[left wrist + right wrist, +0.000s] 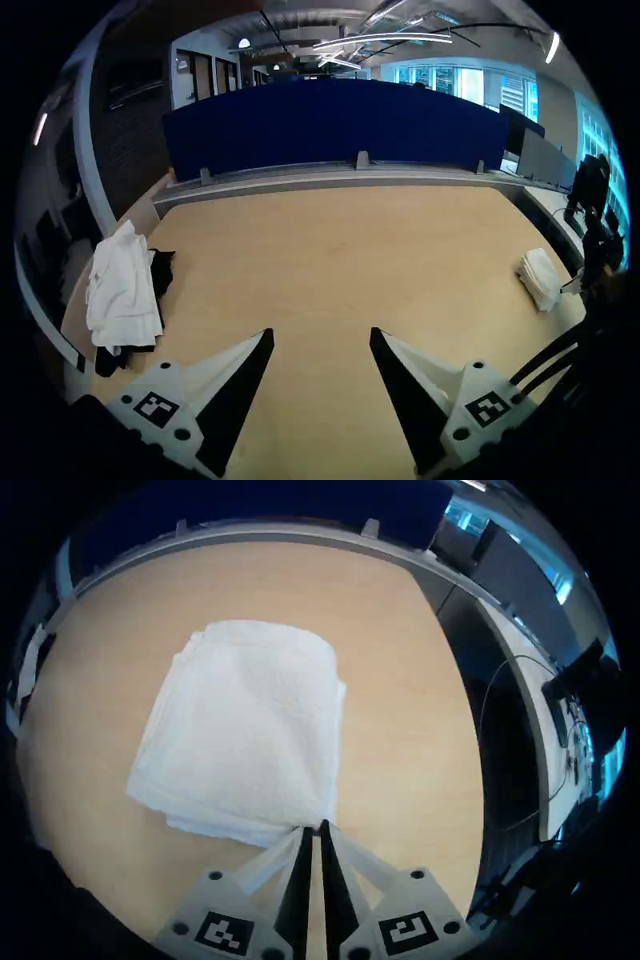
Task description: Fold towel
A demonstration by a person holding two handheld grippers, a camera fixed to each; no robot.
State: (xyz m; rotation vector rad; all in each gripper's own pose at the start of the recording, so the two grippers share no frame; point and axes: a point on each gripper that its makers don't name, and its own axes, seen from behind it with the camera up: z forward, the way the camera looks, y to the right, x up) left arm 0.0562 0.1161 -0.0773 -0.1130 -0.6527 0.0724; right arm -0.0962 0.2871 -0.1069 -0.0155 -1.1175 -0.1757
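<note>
**Task status: Fold towel**

1. Towel. In the right gripper view, the white towel [248, 728] lies flat on the wooden table [400, 656], at the centre-left of the frame. It is folded into a compact, layered rectangle; stacked edges show along its lower side. In the left gripper view the same folded towel [540, 276] sits at the right edge of the frame.

2. Right gripper [314, 828]. The fingers are drawn almost together, with a thin strip of table showing between them. The tips meet the towel's lower right corner. No cloth is seen between the fingers; whether they nip the edge cannot be determined.

3. Left gripper [321, 330]. The fingers are spread wide and hold nothing. They hang over bare table at the lower centre of the frame, well apart from the towel.

4. Other items. A loose pile of white cloths [120, 288] with a black cloth [162, 272] lies at the left of the frame, unfolded.

5. Assessment. Folding of this towel appears complete or nearly so. Remaining work is judged to be clearing the right gripper from the corner; the pile at left may hold further pieces.
</note>
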